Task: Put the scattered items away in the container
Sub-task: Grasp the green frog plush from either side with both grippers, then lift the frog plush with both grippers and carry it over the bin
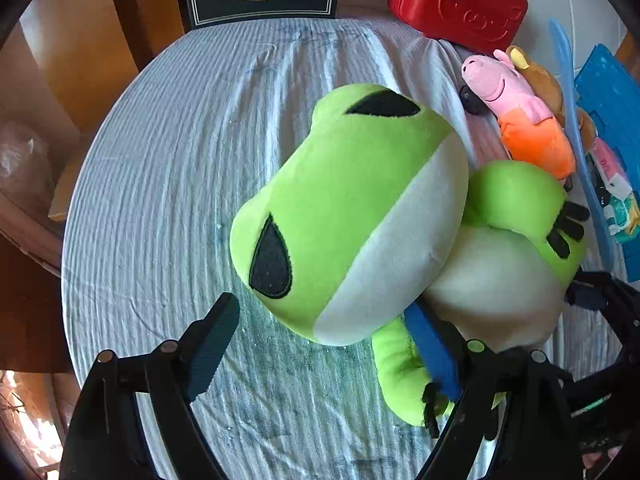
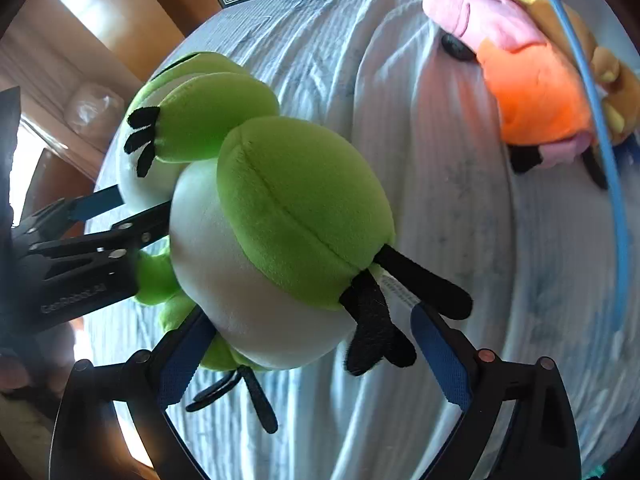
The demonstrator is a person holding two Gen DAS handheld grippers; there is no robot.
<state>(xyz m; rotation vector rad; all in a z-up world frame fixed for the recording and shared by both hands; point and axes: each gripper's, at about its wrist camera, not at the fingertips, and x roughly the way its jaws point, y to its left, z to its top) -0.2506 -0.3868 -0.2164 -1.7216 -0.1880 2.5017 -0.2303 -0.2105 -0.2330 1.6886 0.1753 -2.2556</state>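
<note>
Left gripper spread wide, straddling green frog plush head and arm; right gripper spread too, flanking frog rump, pads not pressing. Frog lying mid-desk on striped cloth. Pig plush lying far right beside blue container.

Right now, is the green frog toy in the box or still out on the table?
Still out. The green frog toy lies on the striped tablecloth, beside the pink pig plush, with no container walls around it.
</note>
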